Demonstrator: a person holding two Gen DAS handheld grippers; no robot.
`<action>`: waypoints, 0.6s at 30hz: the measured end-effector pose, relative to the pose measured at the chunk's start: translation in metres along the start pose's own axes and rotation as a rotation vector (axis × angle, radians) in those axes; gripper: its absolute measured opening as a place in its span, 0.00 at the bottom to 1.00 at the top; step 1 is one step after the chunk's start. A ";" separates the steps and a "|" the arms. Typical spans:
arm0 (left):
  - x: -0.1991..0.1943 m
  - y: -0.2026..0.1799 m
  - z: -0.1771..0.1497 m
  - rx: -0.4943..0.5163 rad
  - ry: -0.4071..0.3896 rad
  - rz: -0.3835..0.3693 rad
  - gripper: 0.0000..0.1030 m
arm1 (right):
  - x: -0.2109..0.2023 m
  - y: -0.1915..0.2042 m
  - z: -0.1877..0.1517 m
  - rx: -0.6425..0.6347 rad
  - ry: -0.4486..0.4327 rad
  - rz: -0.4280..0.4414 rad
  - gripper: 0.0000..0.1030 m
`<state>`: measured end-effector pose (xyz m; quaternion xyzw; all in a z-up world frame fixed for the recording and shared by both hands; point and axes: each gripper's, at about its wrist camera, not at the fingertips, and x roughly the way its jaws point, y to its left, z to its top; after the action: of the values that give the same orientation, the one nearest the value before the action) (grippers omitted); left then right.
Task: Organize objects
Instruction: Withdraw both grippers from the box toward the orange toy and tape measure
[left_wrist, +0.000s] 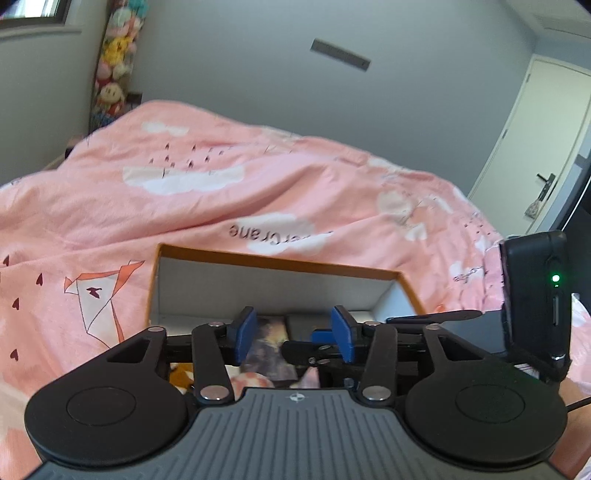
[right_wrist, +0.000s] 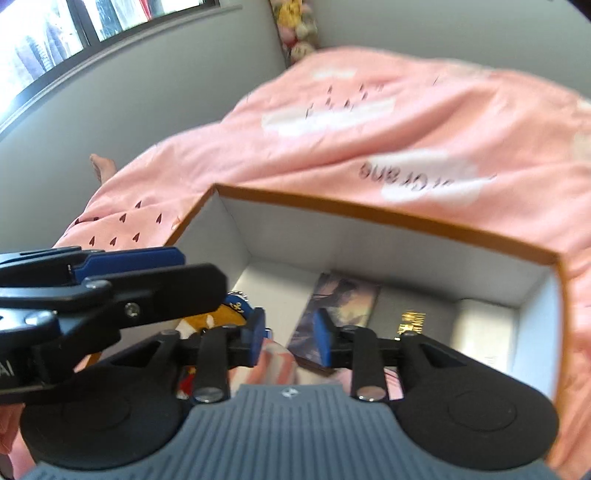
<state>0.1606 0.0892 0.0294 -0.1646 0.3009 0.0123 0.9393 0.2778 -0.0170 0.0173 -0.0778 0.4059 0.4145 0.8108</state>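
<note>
Orange-rimmed cardboard box with white inner walls (left_wrist: 273, 284) seen from the left wrist, resting on a pink quilt printed with clouds and small birds (left_wrist: 258, 177) over the bed. Left gripper (left_wrist: 293, 334) hovering at the near edge of the box, blue-padded fingers (left_wrist: 245, 332) parted, nothing pressed between them. Below the gap, a flat dark card with a painted picture (left_wrist: 267, 349) lying on the box floor. At the right side, part of the right gripper crossing the view, with a black device showing a green light (left_wrist: 535, 295).

From the right wrist, same box (right_wrist: 369, 221) more fully in view, picture slightly blurred. Right gripper (right_wrist: 290, 334) above the box, blue fingers (right_wrist: 258, 332) parted too, empty, not clamped on anything. Inside: the picture card (right_wrist: 340, 310) leaning near the middle, an orange and blue plush toy (right_wrist: 225, 314) at the left, a pink and white striped item (right_wrist: 277, 363) just under the fingers, a small gold-printed thing (right_wrist: 412, 321) at the right, too blurred to name. Left gripper (right_wrist: 110, 284) passing across the left side.

Judging from this, several objects already placed in the box, both grippers free above it; a release step probably finished. Next move likely asks for lifting clear of the rim without catching the wall, then searching for any remaining object outside the box, none visible on the quilt here.
</note>
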 end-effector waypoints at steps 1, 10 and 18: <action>-0.006 -0.005 -0.004 0.004 -0.020 0.005 0.58 | -0.011 -0.001 -0.004 -0.005 -0.022 -0.009 0.34; -0.043 -0.040 -0.044 0.157 -0.051 0.023 0.74 | -0.103 -0.006 -0.059 0.038 -0.189 -0.102 0.62; -0.048 -0.054 -0.084 0.175 0.121 -0.105 0.80 | -0.141 -0.004 -0.117 0.069 -0.169 -0.209 0.75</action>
<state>0.0808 0.0153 0.0092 -0.0980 0.3480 -0.0734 0.9294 0.1651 -0.1594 0.0412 -0.0564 0.3398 0.3185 0.8831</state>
